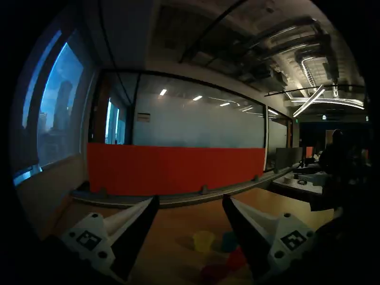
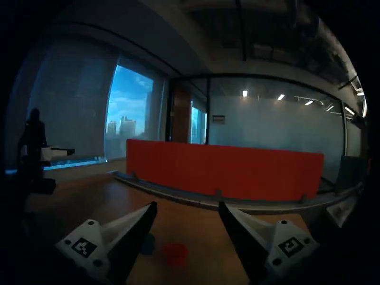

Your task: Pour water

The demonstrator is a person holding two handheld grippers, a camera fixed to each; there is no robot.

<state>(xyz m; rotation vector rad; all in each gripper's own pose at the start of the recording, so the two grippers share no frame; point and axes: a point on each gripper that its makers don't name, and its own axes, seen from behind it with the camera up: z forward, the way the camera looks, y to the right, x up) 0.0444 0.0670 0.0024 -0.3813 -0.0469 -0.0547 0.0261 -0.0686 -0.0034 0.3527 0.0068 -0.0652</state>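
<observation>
hovering above the cup cluster — both grippers spread, nothing held
left gripper (image 1: 190, 196) and right gripper (image 2: 187, 203) sit high over the wooden table (image 1: 190, 221); yellow cup (image 1: 203, 241), blue cup (image 1: 229, 241) and red cup (image 1: 236, 260) stand close together below the fingers. which holds water cannot be told — recommend descending level, straddling one cup mid-wall, closing squarely before tilting.

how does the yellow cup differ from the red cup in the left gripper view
Besides colour, the yellow cup sits farther off and to the left, in brighter light; the red cup is nearer, to the right, and darker. Both stand on the wooden table.
</observation>
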